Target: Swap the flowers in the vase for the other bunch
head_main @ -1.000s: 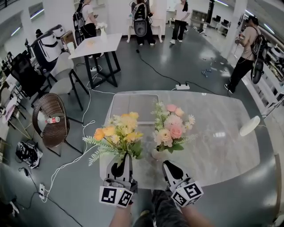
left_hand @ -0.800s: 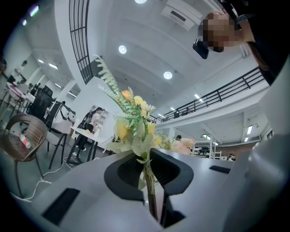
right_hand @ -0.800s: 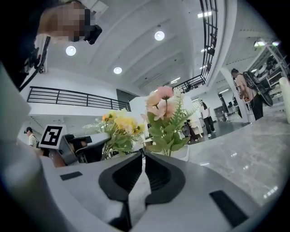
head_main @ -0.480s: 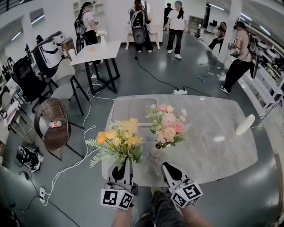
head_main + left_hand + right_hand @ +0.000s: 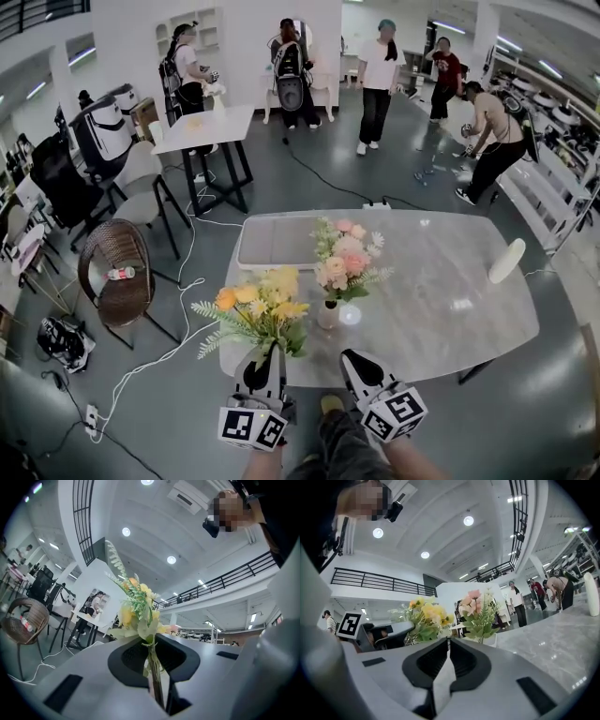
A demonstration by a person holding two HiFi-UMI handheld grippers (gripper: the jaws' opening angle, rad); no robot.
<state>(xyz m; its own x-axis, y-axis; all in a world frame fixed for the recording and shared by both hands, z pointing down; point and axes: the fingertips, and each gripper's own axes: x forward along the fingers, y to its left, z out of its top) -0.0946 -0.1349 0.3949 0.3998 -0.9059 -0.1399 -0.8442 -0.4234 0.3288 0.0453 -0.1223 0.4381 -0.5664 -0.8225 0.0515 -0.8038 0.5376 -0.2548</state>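
I hold yellow flower bunch (image 5: 258, 305) in left gripper (image 5: 260, 364) — right gripper (image 5: 359, 362) closed, empty.
Small white vase (image 5: 328, 316) ahead — nearer the right.

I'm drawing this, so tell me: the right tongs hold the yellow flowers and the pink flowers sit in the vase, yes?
No, the left tongs hold the yellow flowers; the left gripper view shows the stems pinched there. The right tongs are shut on nothing. The pink flowers do sit in the vase.
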